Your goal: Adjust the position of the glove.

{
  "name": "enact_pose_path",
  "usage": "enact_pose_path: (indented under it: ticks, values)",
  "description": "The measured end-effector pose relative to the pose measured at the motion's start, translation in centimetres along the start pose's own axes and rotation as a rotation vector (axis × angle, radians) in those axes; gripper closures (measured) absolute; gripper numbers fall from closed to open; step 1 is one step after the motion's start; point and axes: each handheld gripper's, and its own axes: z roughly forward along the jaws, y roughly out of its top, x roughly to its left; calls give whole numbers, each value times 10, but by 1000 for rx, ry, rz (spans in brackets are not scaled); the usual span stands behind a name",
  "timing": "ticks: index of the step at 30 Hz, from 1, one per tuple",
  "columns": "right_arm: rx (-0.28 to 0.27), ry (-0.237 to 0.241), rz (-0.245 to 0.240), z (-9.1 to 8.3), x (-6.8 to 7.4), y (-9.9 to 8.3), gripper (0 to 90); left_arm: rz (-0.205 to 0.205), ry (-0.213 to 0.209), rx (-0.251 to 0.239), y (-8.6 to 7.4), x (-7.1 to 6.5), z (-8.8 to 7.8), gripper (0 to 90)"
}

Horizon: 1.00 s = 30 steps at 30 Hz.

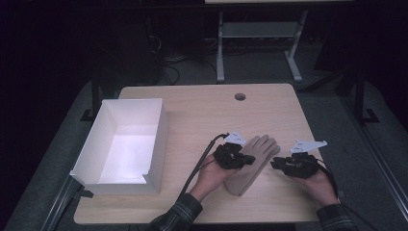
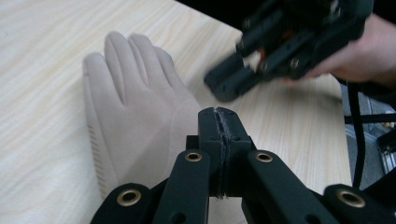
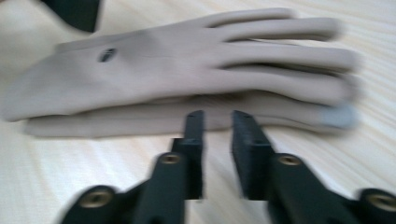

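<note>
ITEM 1 – person's forearms, plaid sleeves, entering at near table edge, one gripper per hand.

ITEM 2 – left gripper [image 1: 247,159]: jaws pressed fully together, nothing seen between them. Tip sits over the wrist/palm part of the glove; whether it rests on the fabric can't tell.

ITEM 3 – right gripper [image 1: 275,163]: jaws parted a narrow way, empty; tip aimed at the glove's right edge, close to it, not touching as far as the right gripper view shows (blurred).

ITEM 4 – glove [image 1: 253,162]: beige, flat on the table between the two grippers, near the front edge, fingers pointing away from the person. Looks like two layers or a pair stacked; right gripper view [image 3: 187,74] shows a second edge beneath, w/ a greyish fingertip patch and a small dark mark near the cuff.

ITEM 5 – table [image 1: 202,110]: light wood, round hole at far centre.

ITEM 6 – white box [image 1: 130,144]: open top, on table's left part, well apart from the glove.

HANDLING NOTE (judgement): step in hand appears to be taking hold of the glove. Right jaws prob. need to slide along the tabletop so one pad gets under the fabric edge, then close on a pinch of cloth. Left tip could steady the glove so it doesn't skid. Soft fabric: grip at an edge or cuff, lift slowly, watch for the lower layer dragging.
</note>
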Motion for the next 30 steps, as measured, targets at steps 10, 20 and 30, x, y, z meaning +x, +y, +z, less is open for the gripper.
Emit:
enact_pose_path:
  ticks: [10,20,30]
  values:
    - [6,-103,64,1,-19,-12,378,14,22,127,-21,-2,32,885]
    - [22,-147,86,6,-22,-13,266,12,57,158,-37,6,14,897]
    - [31,-178,89,8,-24,-15,235,8,87,184,-52,12,-16,896]
